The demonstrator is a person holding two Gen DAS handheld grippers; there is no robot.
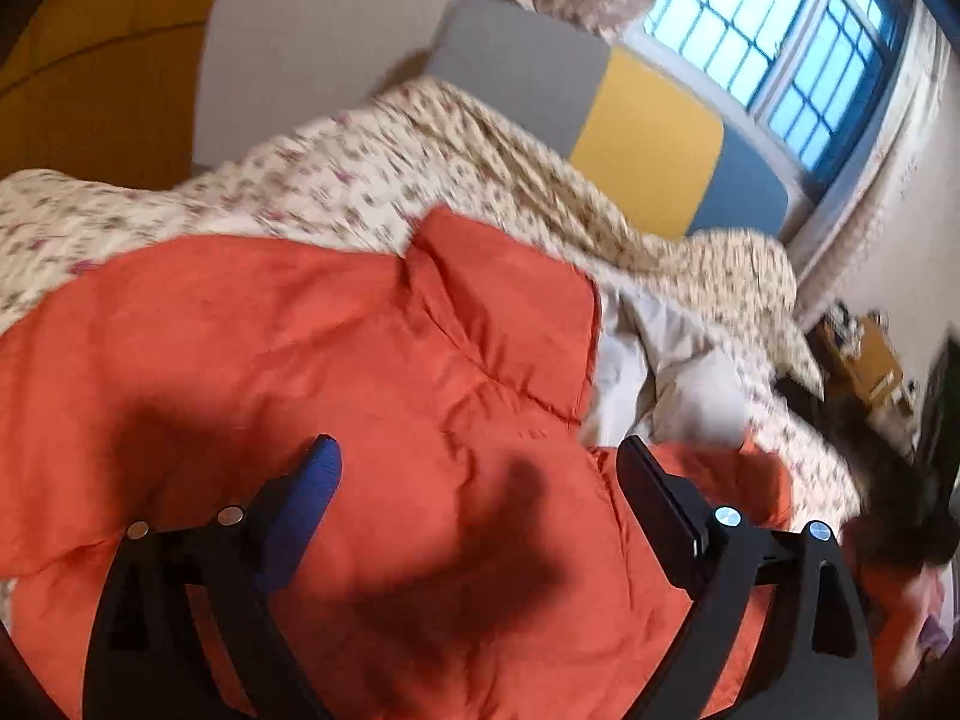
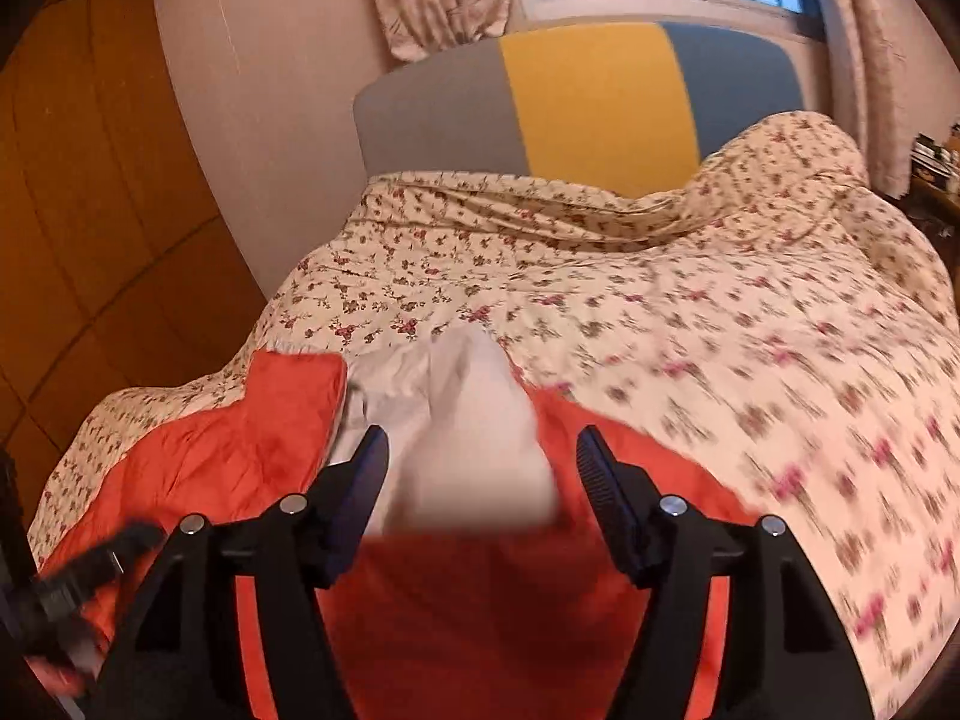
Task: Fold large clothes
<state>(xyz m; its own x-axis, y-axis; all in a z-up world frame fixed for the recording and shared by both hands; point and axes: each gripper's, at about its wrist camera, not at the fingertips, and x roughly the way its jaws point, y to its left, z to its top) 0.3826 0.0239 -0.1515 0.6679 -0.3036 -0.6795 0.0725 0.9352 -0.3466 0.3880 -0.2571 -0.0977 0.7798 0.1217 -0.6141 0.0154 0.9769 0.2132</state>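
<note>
Both grippers — left gripper (image 1: pixel 480 456), right gripper (image 2: pixel 483 444) — hang with jaws apart, empty, over the orange jacket (image 1: pixel 300 330) on the bed (image 2: pixel 660 300).

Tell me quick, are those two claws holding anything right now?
Left gripper: open, holding nothing, above the orange jacket.
Right gripper: open, holding nothing, over the jacket's white lining.

Daylight enters through the barred window (image 1: pixel 774 42) at the far end, bright and bluish, slightly blown out. The room is otherwise warm and dim. Dark soft shadows fall on the near orange jacket (image 1: pixel 300 360). Motion blur smears the floral quilt (image 2: pixel 750 360) on the right. Both fisheye views bend and darken towards the corners.
</note>
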